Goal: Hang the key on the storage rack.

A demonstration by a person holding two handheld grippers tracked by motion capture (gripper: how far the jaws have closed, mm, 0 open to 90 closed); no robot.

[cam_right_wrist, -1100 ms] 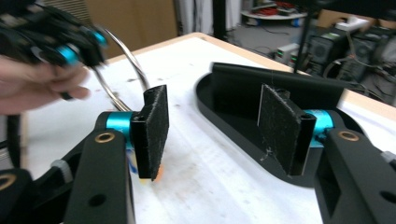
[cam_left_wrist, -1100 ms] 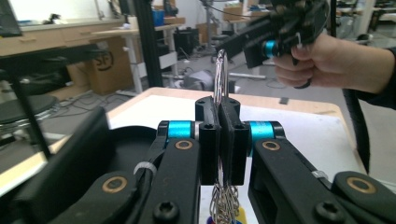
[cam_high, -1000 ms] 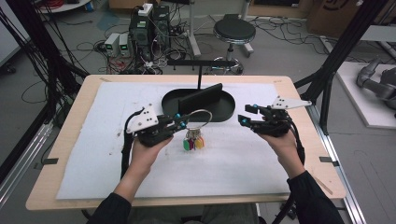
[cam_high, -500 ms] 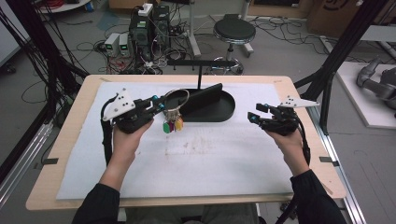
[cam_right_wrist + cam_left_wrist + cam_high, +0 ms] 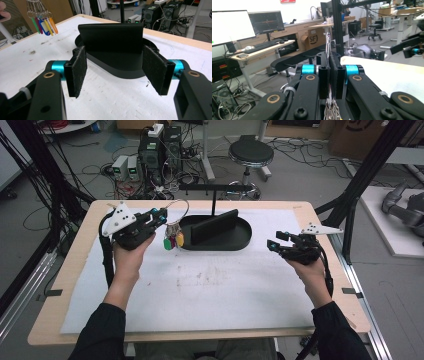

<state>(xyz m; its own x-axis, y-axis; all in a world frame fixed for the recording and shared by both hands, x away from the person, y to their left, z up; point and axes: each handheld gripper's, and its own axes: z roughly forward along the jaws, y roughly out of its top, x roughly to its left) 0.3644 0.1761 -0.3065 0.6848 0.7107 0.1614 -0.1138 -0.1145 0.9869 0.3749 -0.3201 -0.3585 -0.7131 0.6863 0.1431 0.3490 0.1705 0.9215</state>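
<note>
A wire key ring (image 5: 179,210) with several coloured tags (image 5: 172,241) hangs in the air from my left gripper (image 5: 161,214), which is shut on it just left of the black oval base (image 5: 242,241). In the left gripper view the ring's wire (image 5: 328,43) rises between the closed jaws of my left gripper (image 5: 329,62). An upright black plate (image 5: 215,226) stands on the base, and a thin T-shaped bar (image 5: 215,187) rises behind it. At the right my right gripper (image 5: 272,242) stands open and holds nothing, apart from the base. Seen from my right gripper (image 5: 113,72), the plate (image 5: 111,37) lies ahead and the tags (image 5: 43,23) dangle at upper left.
A white mat (image 5: 200,290) covers the wooden table (image 5: 55,320). Behind the table are computer boxes (image 5: 160,150), cables and a stool (image 5: 250,155) on the floor. Black frame posts (image 5: 360,185) stand at the table's right.
My left gripper has carried the key ring up and to the left, from the mat's middle to beside the base's left end. My right hand drifted slightly toward the right edge.
</note>
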